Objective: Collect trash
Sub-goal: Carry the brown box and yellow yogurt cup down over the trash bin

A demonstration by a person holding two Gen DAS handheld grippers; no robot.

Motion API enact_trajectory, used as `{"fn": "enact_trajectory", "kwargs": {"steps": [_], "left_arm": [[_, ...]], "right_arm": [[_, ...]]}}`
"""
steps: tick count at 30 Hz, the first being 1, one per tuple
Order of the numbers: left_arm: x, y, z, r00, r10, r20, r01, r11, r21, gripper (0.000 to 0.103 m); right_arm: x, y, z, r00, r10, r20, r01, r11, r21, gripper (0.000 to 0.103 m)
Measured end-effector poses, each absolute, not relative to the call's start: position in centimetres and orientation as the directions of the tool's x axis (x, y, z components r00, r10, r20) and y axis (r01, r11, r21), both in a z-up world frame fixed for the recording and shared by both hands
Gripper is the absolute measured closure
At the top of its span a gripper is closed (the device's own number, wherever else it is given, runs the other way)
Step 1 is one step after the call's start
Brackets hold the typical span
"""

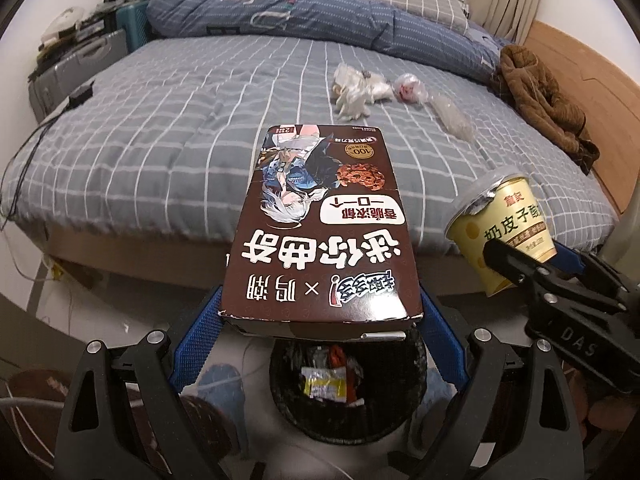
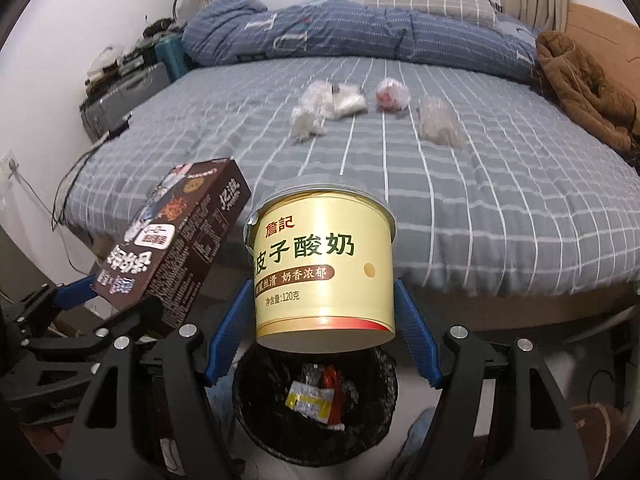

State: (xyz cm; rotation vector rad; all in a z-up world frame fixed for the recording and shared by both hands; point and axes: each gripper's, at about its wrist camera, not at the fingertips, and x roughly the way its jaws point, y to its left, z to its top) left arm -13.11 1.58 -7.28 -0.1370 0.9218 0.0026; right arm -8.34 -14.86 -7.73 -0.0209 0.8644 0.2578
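Note:
My left gripper (image 1: 320,320) is shut on a brown cookie box (image 1: 320,240) and holds it above a black-lined trash bin (image 1: 408,412) on the floor. My right gripper (image 2: 322,312) is shut on a yellow yogurt cup (image 2: 324,264), also above the bin (image 2: 260,412). The bin holds wrappers. The cup shows at the right of the left wrist view (image 1: 504,232), the box at the left of the right wrist view (image 2: 176,240). On the bed lie crumpled white plastic bags (image 2: 328,108), a bag with red print (image 2: 392,94) and a clear bag (image 2: 438,120).
The bed (image 2: 500,200) with a grey checked sheet fills the view ahead. A blue duvet (image 2: 340,32) and a brown garment (image 2: 580,76) lie at its far side and right. Cases (image 1: 80,60) and cables stand at the left.

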Motion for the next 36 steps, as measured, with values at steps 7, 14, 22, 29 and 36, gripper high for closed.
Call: {"fn": "enact_trajectory", "kwargs": {"steps": [7, 14, 22, 29, 36], "left_arm": [[-15.5, 1.7, -8.5, 0.563, -0.065, -0.824, -0.074, 0.989, -0.128, 0.015], [-17.0, 1.5, -10.7, 0.501, -0.076, -0.862, -0.074, 0.989, -0.13, 0.015], [-16.4, 1.4, -13.7, 0.447, -0.072, -0.892, -0.07, 0.991, -0.116, 0.014], [-14.9, 1.0, -16.0, 0.414, -0.074, -0.907, -0.071, 0.991, -0.113, 0.014], [-13.5, -0.3, -18.3, 0.364, -0.086, -0.927, -0.029, 0.994, -0.103, 0.014]], "right_arm": [[-10.1, -14.7, -9.4, 0.587, 0.197, -0.785, -0.232, 0.97, 0.071, 0.035], [-11.7, -14.9, -10.9, 0.554, 0.183, -0.812, -0.215, 0.974, 0.073, 0.035], [-11.8, -15.2, -13.9, 0.508, 0.157, -0.847, -0.209, 0.976, 0.055, 0.035], [-11.0, -15.7, -15.9, 0.473, 0.152, -0.868, -0.209, 0.976, 0.058, 0.035], [-9.7, -16.3, -17.6, 0.438, 0.135, -0.889, -0.188, 0.981, 0.057, 0.035]]}}
